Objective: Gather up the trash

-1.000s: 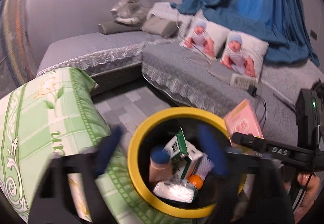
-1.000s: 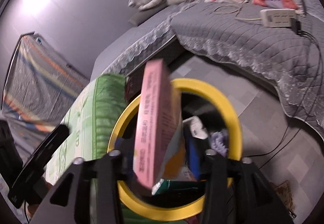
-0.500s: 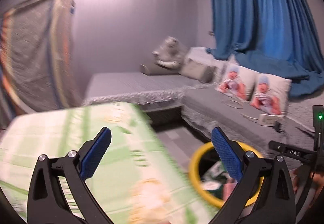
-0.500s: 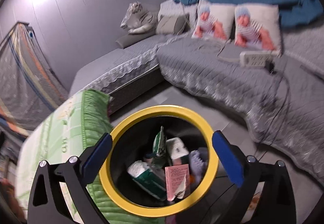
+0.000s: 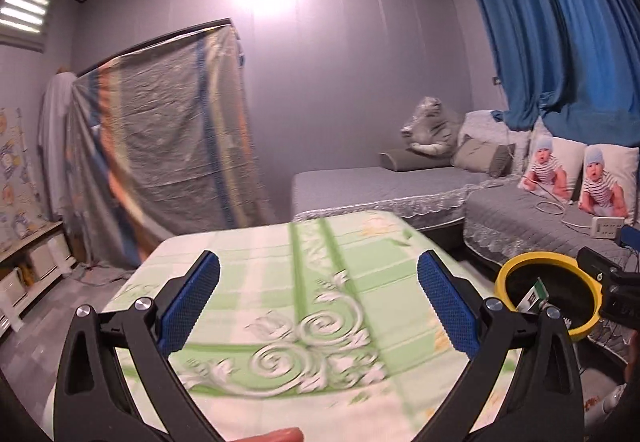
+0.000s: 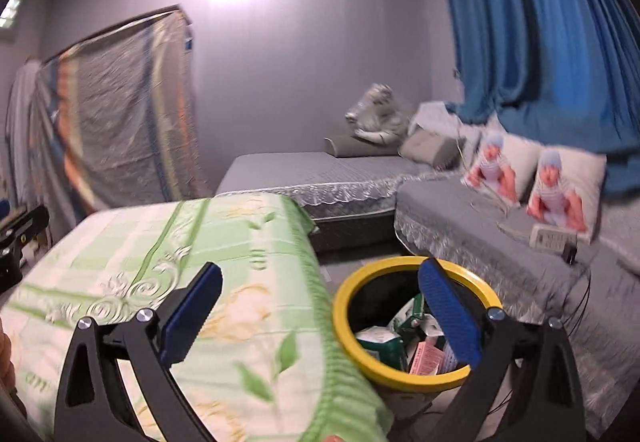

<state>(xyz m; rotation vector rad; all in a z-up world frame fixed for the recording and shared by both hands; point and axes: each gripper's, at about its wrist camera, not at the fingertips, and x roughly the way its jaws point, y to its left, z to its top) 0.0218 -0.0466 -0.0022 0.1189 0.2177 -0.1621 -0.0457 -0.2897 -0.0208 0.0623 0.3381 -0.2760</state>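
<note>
A yellow-rimmed black bin (image 6: 416, 370) stands on the floor beside the green patterned surface (image 6: 224, 282). Inside it lie cartons, among them a pink box (image 6: 427, 356) and a green-and-white pack (image 6: 380, 338). My right gripper (image 6: 320, 310) is open with nothing between its blue pads, raised above the surface's edge and the bin. In the left wrist view the bin (image 5: 516, 270) sits at the far right, with a green carton (image 5: 532, 294) poking up inside. My left gripper (image 5: 318, 302) is open and empty over the green patterned surface (image 5: 312, 282). No trash lies on that surface.
A grey sofa (image 6: 500, 262) with baby-print cushions (image 6: 560, 182) and a white power strip (image 6: 552, 238) wraps around behind the bin. A covered rack (image 5: 160, 162) stands against the back wall. Low shelves (image 5: 28, 262) line the left wall.
The pink box left my right gripper and lies in the bin. Both grippers rose and pulled back from the bin; the left one swung left over the green surface. Both views tilted up.
</note>
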